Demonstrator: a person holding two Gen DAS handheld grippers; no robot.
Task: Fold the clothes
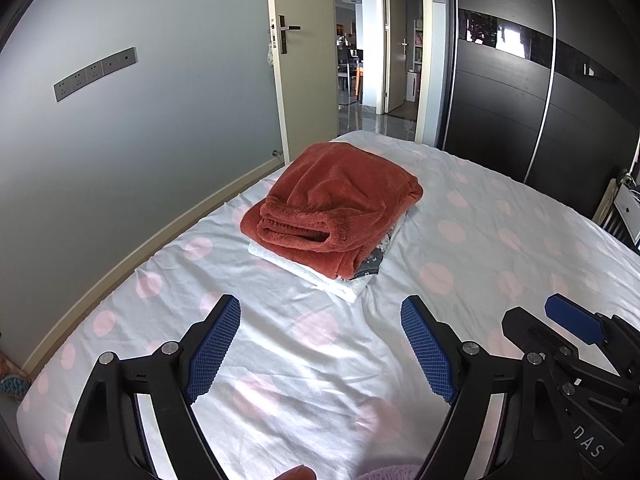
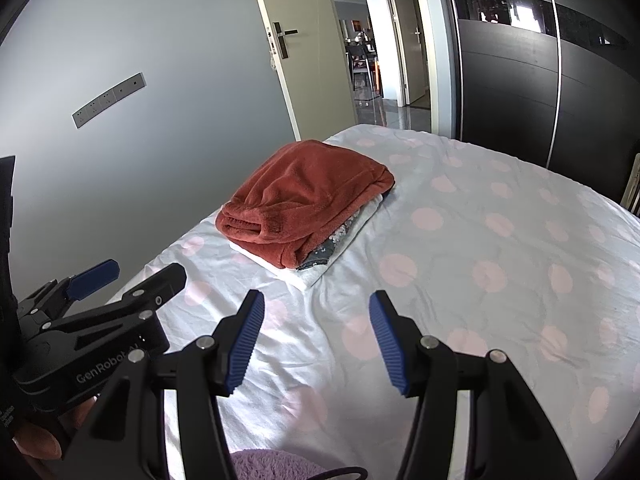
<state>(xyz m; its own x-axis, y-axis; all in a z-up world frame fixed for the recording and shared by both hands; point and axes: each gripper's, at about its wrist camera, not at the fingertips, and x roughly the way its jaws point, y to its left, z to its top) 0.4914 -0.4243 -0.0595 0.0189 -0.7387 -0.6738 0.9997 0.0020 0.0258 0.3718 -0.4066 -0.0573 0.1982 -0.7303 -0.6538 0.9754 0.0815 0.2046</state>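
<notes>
Lilac fuzzy fabric (image 2: 276,465) at bottom edge, right under both grippers. Left gripper (image 1: 320,312) and right gripper (image 2: 316,304) side by side above the polka-dot bed sheet (image 1: 500,240), both with jaws spread wide, nothing between the pads. Further out, near the bed's left edge: folded stack, rust fleece garment (image 1: 332,200) on top, dark patterned piece (image 1: 370,266) and white one (image 1: 340,286) below. Behind: open door (image 1: 304,52), dark wardrobe (image 1: 520,100)
</notes>
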